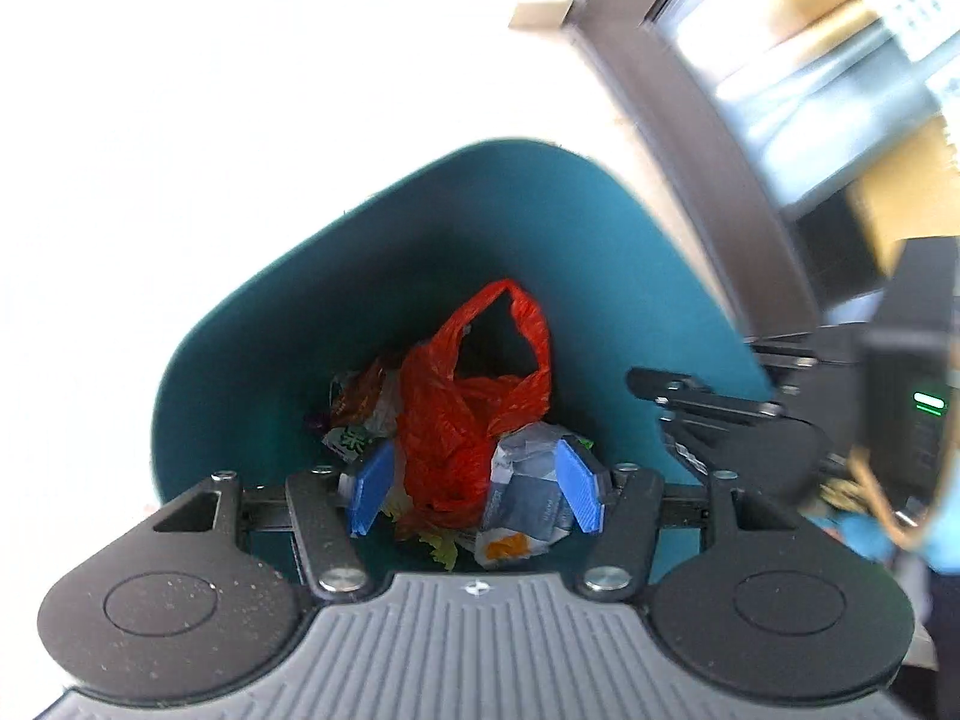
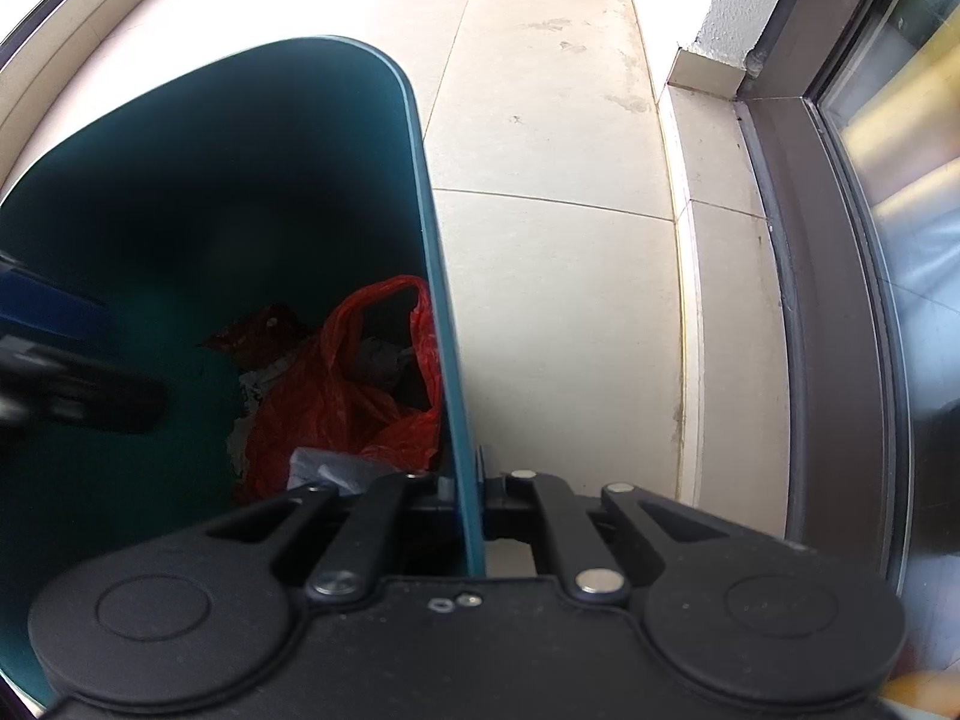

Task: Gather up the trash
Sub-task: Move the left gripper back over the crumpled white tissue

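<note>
A teal trash bin [image 1: 336, 276] stands on the floor and holds a red plastic bag [image 1: 462, 420], a crumpled grey paper [image 1: 528, 492] and other wrappers. My left gripper [image 1: 474, 489] is open over the bin's mouth, its blue pads [image 1: 372, 489] apart above the trash, holding nothing. My right gripper [image 2: 471, 480] is shut on the bin's right rim [image 2: 447, 330], one finger inside and one outside. It appears at the right of the left wrist view [image 1: 708, 402]. The bag [image 2: 336, 396] shows inside the bin in the right wrist view.
Pale tiled floor [image 2: 552, 240] lies around the bin. A dark metal door frame with glass [image 2: 840, 300] runs along the right, with a raised sill [image 2: 714, 240] beside it. A white wall corner [image 2: 732, 0] stands at the far right.
</note>
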A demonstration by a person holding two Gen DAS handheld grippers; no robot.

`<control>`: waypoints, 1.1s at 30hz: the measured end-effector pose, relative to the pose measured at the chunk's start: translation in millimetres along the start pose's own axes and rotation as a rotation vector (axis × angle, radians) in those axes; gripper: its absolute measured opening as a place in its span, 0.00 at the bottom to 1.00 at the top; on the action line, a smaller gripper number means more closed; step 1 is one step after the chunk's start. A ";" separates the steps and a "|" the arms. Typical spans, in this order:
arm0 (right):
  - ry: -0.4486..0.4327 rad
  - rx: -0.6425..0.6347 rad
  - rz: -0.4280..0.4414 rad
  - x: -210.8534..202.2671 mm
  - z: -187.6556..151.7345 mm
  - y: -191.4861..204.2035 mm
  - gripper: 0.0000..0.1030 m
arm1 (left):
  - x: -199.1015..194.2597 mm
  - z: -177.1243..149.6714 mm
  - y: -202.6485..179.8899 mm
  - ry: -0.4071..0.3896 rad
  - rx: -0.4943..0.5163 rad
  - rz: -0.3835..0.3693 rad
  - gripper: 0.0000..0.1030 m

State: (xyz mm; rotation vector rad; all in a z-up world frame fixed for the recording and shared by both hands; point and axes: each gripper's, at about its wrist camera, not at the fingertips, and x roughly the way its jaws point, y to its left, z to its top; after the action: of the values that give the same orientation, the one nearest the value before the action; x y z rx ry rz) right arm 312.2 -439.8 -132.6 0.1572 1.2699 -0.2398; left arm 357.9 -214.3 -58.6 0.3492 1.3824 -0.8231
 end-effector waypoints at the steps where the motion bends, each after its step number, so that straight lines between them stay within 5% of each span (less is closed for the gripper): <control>1: 0.000 0.000 0.000 0.1 -0.1 -0.1 0.04 | -9.3 -2.0 2.9 -0.014 0.001 -0.013 0.57; 7: 0.000 0.001 0.000 1.1 -0.5 0.2 0.03 | -67.4 -19.9 30.3 -0.134 -0.022 -0.007 0.63; 11: 0.001 0.001 -0.001 0.5 -1.0 0.4 0.03 | -97.7 -34.2 63.1 -0.220 -0.056 0.117 0.64; 16: 0.001 -0.005 -0.009 1.5 -1.6 1.7 0.04 | -104.1 -47.2 114.3 -0.237 -0.157 0.225 0.67; 33: 0.001 -0.063 -0.056 1.7 -2.9 17.4 0.05 | 40.8 -94.0 248.0 -0.059 -0.511 0.270 0.71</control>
State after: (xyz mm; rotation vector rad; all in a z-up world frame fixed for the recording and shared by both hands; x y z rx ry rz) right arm 314.6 -422.5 -135.3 0.0684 1.2828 -0.2476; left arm 459.9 4.9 -175.1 0.1070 1.3988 -0.2402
